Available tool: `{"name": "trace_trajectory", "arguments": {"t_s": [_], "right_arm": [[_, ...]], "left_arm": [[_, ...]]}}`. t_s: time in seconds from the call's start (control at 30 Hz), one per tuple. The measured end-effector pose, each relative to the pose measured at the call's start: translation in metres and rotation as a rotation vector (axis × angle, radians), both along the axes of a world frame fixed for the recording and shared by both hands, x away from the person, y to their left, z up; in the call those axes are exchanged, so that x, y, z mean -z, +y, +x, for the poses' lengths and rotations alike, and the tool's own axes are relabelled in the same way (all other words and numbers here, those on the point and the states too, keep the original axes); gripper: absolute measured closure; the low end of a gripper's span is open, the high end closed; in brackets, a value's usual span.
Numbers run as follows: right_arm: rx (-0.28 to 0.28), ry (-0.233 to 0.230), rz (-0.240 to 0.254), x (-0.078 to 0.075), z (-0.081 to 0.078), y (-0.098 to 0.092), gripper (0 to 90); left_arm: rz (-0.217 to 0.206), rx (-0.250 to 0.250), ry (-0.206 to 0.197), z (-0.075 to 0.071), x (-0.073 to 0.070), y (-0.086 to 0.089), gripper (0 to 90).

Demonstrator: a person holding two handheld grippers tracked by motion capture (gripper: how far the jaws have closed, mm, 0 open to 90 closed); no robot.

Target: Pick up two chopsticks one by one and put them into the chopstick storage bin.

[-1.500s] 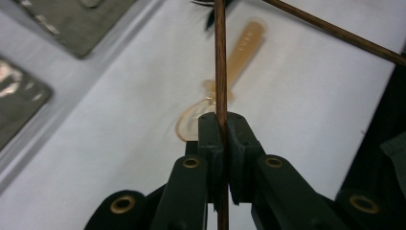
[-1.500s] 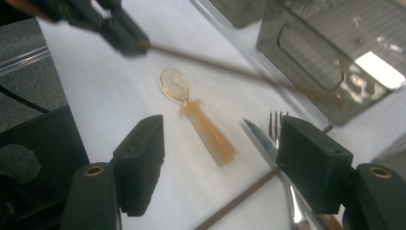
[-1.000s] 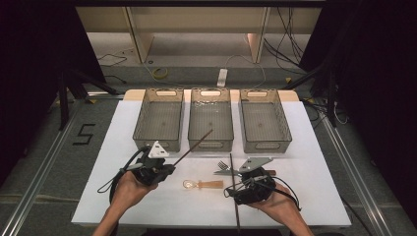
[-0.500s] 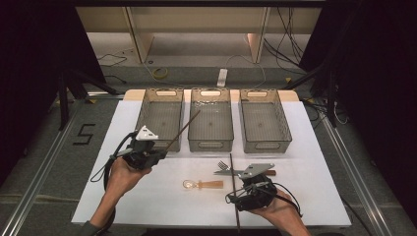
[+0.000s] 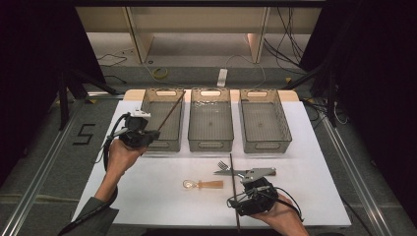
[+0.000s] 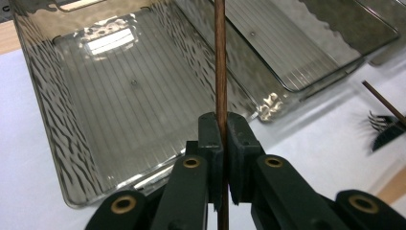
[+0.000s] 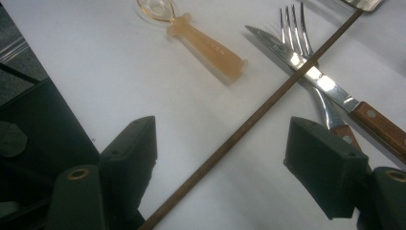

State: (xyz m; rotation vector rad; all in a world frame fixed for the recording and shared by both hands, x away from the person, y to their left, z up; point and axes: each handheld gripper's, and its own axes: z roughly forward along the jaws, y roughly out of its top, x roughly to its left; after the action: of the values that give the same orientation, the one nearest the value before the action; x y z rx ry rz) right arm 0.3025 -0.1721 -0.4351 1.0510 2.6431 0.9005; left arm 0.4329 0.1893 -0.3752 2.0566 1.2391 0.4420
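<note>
My left gripper (image 5: 153,132) is shut on a thin brown chopstick (image 5: 171,112), held over the near left corner of the left grey bin (image 5: 146,108). In the left gripper view the chopstick (image 6: 220,72) runs straight up from the closed jaws (image 6: 222,132) above the bin's ribbed floor (image 6: 119,110). My right gripper (image 5: 243,191) stands open low over the table's front. A second chopstick (image 7: 249,124) lies on the white top between its spread jaws (image 7: 222,143), and it (image 5: 231,172) crosses a fork (image 7: 293,33) and a wooden-handled knife (image 7: 335,96).
An amber plastic utensil (image 5: 202,184) lies left of the fork and knife (image 5: 227,170); it also shows in the right gripper view (image 7: 206,48). The middle bin (image 5: 210,145) and right bin (image 5: 265,146) stand beside the left one. The table's front edge is close behind my right hand.
My left gripper has carried its chopstick from the table's front middle away and to the left, up over the left bin. The right gripper has drawn back slightly and stays open.
</note>
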Motion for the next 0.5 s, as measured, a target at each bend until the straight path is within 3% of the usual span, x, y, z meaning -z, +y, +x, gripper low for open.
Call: {"name": "trace_trajectory", "arguments": {"t_s": [0.2, 0.27, 0.33, 0.5], "right_arm": [[-0.009, 0.015, 0.013, 0.000, -0.002, 0.000, 26.9], [-0.017, 0.012, 0.012, 0.000, -0.003, 0.000, 26.5], [-0.017, 0.018, 0.013, 0.000, -0.004, 0.001, 26.3], [-0.018, 0.021, 0.013, 0.000, -0.005, 0.000, 26.0]], "left_arm": [[-0.001, -0.045, -0.012, 0.022, -0.003, 0.006, 85.5], [-0.021, -0.061, -0.004, 0.030, -0.004, 0.009, 85.5], [0.006, -0.074, 0.003, 0.038, -0.004, 0.010, 85.5], [-0.003, -0.117, 0.025, 0.057, 0.004, 0.015, 85.5]]}}
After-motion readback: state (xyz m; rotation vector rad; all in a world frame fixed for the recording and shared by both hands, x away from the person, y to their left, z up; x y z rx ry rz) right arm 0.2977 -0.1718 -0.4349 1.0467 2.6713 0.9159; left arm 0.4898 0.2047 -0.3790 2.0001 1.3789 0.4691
